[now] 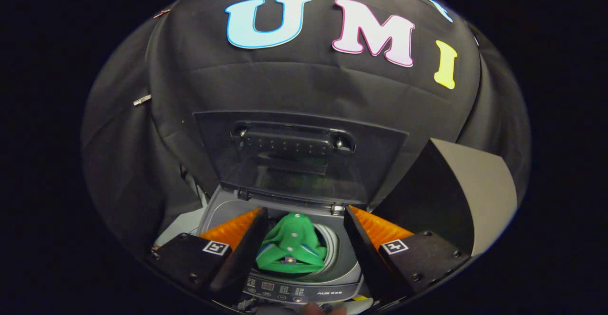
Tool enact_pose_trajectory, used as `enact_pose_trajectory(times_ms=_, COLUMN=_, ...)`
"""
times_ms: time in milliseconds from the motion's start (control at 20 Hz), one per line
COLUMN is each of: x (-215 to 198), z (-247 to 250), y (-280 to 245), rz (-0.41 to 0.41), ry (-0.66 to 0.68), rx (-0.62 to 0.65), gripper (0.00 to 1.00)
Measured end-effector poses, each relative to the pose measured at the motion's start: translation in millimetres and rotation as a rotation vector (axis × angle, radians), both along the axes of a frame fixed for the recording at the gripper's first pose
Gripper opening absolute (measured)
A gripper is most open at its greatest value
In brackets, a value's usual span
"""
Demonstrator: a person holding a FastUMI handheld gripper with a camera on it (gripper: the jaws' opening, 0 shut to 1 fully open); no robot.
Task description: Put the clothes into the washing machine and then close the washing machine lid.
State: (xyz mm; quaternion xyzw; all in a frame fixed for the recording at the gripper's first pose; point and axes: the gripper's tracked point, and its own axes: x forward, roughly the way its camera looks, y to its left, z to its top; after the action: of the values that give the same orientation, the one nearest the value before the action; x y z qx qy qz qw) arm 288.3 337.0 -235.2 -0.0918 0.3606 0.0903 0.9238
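A small grey top-loading washing machine (294,290) stands below me, its control panel facing me. Its dark see-through lid (299,163) is swung up and leans back against the black cloth wall. A green garment (290,246) with a blue and white trim lies bunched in the drum's round opening. My gripper (306,210) is open and hovers above the machine. Its fingers are spread wide to either side of the opening, and the garment lies lower down between them. Neither finger touches the cloth.
A grey angled panel (475,191) rises to the right of the machine, just beyond the right finger. Black cloth hangs behind and to the left of the washer. A bit of white surface (183,227) shows left of the machine.
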Motion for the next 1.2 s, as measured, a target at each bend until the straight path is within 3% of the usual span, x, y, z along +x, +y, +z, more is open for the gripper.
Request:
enact_pose_trajectory(times_ms=200, x=2.3, z=33.1, y=16.6, rz=0.064, ry=-0.104, rx=0.028, gripper=1.0)
enact_pose_trajectory(times_ms=600, x=26.6, z=160.3, y=33.4, rz=0.135, ry=-0.634, rx=0.088, gripper=1.0)
enact_pose_trajectory(times_ms=750, x=37.2, z=198.1, y=39.5, rz=0.16, ry=-0.774, rx=0.155, gripper=0.99)
enact_pose_trajectory(times_ms=850, x=56.7, z=209.7, y=36.0, rz=0.13, ry=-0.831, rx=0.184, gripper=0.99)
enact_pose_trajectory(times_ms=950, x=76.5, z=203.5, y=29.3, rz=0.099, ry=-0.817, rx=0.187, gripper=0.98)
enact_pose_trajectory(times_ms=1200, x=117.5, z=149.6, y=31.4, rz=0.043, ry=-0.61, rx=0.224, gripper=0.99)
